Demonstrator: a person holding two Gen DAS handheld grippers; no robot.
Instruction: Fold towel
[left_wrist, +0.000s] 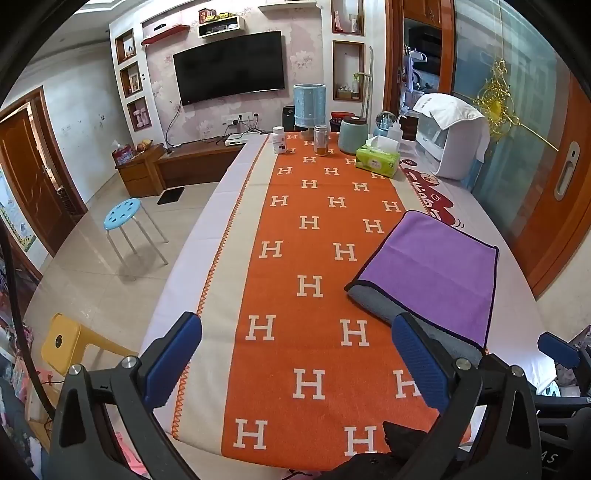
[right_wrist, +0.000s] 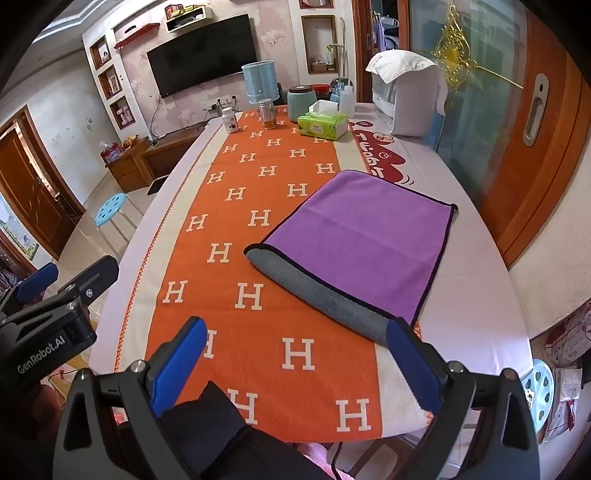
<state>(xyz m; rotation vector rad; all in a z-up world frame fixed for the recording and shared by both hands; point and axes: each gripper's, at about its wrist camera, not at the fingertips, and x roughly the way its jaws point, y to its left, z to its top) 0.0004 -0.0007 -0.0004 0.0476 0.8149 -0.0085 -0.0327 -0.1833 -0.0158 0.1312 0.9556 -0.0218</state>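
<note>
A purple towel (left_wrist: 432, 266) with a dark hem lies flat on the table, folded over so its grey underside (left_wrist: 384, 308) shows along the near edge. It also shows in the right wrist view (right_wrist: 362, 236). My left gripper (left_wrist: 295, 354) is open and empty above the orange runner, left of the towel. My right gripper (right_wrist: 295, 358) is open and empty, its right finger (right_wrist: 410, 354) just in front of the towel's near right corner. The left gripper shows at the left of the right wrist view (right_wrist: 55, 295).
An orange runner with white H marks (left_wrist: 310, 258) covers the table. At the far end stand a green tissue box (left_wrist: 378, 160), a jar (left_wrist: 320, 140), a pill bottle (left_wrist: 279, 139), a teal canister (left_wrist: 352, 134) and a white appliance (left_wrist: 454, 147). A blue stool (left_wrist: 122, 214) stands left.
</note>
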